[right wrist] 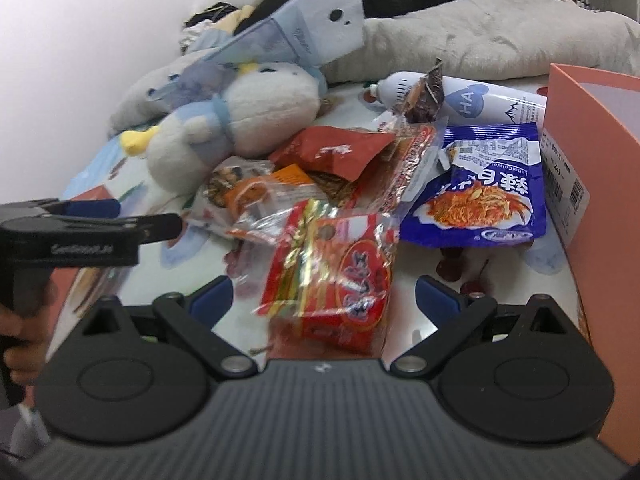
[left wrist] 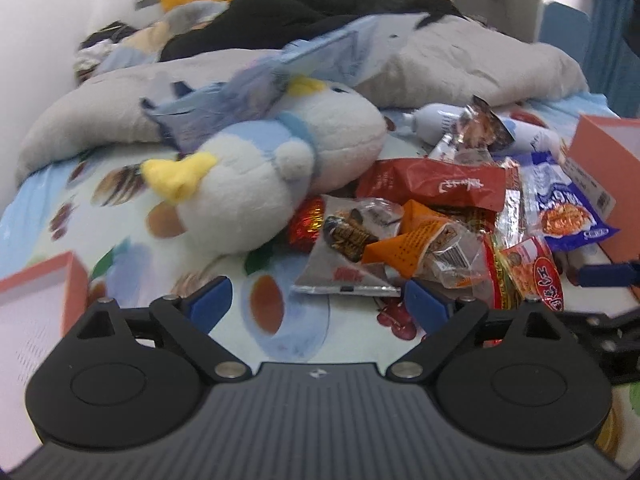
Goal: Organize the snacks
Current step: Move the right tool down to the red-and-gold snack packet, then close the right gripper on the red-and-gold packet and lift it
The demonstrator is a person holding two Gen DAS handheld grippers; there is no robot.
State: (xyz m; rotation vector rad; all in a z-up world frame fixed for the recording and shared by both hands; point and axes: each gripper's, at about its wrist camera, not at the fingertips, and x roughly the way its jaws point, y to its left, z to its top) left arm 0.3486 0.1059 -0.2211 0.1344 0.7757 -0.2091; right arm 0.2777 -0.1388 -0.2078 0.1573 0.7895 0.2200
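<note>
A pile of snack packets lies on the bed sheet. It holds a red-and-gold packet (right wrist: 332,272), a blue noodle-picture packet (right wrist: 484,196), a dark red packet (right wrist: 336,152) and an orange packet (left wrist: 412,240). My right gripper (right wrist: 324,300) is open, its jaws either side of the red-and-gold packet, which lies between them. My left gripper (left wrist: 316,300) is open and empty, just in front of a clear packet (left wrist: 344,248) at the pile's left edge. The left gripper also shows from the side in the right wrist view (right wrist: 92,216).
A white-and-blue plush toy (left wrist: 256,172) lies left of the pile. A pink box (right wrist: 600,208) stands at the right, another pink box (left wrist: 36,296) at the near left. A white bottle (right wrist: 472,100) and a grey pillow (right wrist: 500,36) lie behind.
</note>
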